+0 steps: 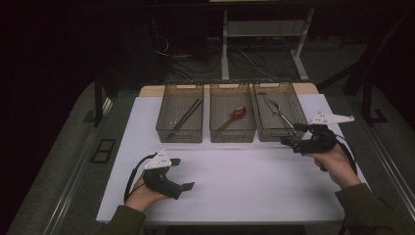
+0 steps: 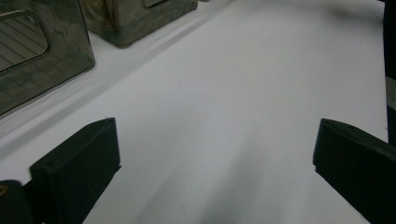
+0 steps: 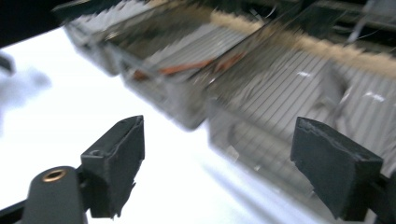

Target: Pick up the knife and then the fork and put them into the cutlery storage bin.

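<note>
Surface: white sheet (image 1: 235,181) on a table in a dark room, cables and desk legs on the floor behind; three smoky see-through bins sit in a row at its far edge.

Bins: left bin (image 1: 179,134) holds dark chopsticks (image 1: 186,116), middle bin (image 1: 233,135) a red spoon (image 1: 234,116), right bin (image 1: 274,134) metal cutlery (image 1: 278,111), most likely a fork or tongs, too small for me to tell.

My right gripper (image 1: 289,134): just beside the front corner of the right bin, touching nothing; its fingers (image 3: 114,170) stand wide with nothing between them. The right gripper view is blurred, with the bin's ribbed floor ahead.

My left gripper (image 1: 181,174): low over the bare sheet, well apart from the bins; fingers (image 2: 79,168) fully wide, holding nothing.

Step in hand: I judge the right gripper is working at the right bin, either about to reach in for the cutlery or done with it.

Doing it well: if I reach in, I should go over the front wall, not through it, line the fingers across the thin handle, and close only once both pads flank it. The left should stay clear.

Risk: clipping the bin's rim would shove it along the row.
</note>
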Available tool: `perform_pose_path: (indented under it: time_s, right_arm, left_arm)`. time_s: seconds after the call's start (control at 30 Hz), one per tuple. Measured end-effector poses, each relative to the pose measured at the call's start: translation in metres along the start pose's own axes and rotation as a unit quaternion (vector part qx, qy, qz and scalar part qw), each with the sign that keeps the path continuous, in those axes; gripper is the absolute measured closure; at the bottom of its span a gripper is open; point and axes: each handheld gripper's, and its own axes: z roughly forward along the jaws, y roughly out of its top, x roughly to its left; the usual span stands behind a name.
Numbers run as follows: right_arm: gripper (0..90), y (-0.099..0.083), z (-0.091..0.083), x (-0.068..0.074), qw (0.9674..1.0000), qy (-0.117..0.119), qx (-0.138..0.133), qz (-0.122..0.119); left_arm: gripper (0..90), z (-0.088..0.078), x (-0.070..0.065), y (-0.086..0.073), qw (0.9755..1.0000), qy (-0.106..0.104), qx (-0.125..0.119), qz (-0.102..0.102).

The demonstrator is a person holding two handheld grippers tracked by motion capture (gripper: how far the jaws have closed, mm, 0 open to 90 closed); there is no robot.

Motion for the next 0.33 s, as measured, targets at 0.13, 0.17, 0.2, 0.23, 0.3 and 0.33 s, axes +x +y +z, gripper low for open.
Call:
perform_pose_path:
  time_s: [0.13,0.17,0.2,0.23,0.3,0.33]
  right_arm:
    - [14.9,-0.025,-0.004,0.014,0.9999,0.011,0.006,-0.009]
    - [14.4,-0.032,-0.005,0.017,0.9998,0.014,0.008,-0.008]
    - [14.4,-0.039,-0.007,0.020,0.9998,0.017,0.006,-0.007]
    - [14.4,-0.045,-0.009,0.022,0.9998,0.020,0.003,-0.005]
    - [14.4,-0.055,-0.011,0.027,0.9996,0.026,0.006,-0.004]
    - [14.3,-0.058,-0.012,0.029,0.9996,0.027,0.010,-0.007]
  left_arm:
    - [0.0,-0.001,0.000,0.000,1.0000,0.000,0.001,-0.001]
    - [0.0,-0.001,0.000,0.000,1.0000,-0.001,-0.001,-0.002]
    - [0.0,-0.001,0.000,0.001,1.0000,-0.002,-0.001,0.000]
    - [0.0,0.000,-0.001,0.001,1.0000,-0.002,-0.001,0.001]
    - [0.0,0.000,-0.001,0.001,1.0000,-0.003,-0.001,0.001]
    - [0.0,0.000,-0.001,0.001,1.0000,-0.004,-0.001,0.002]
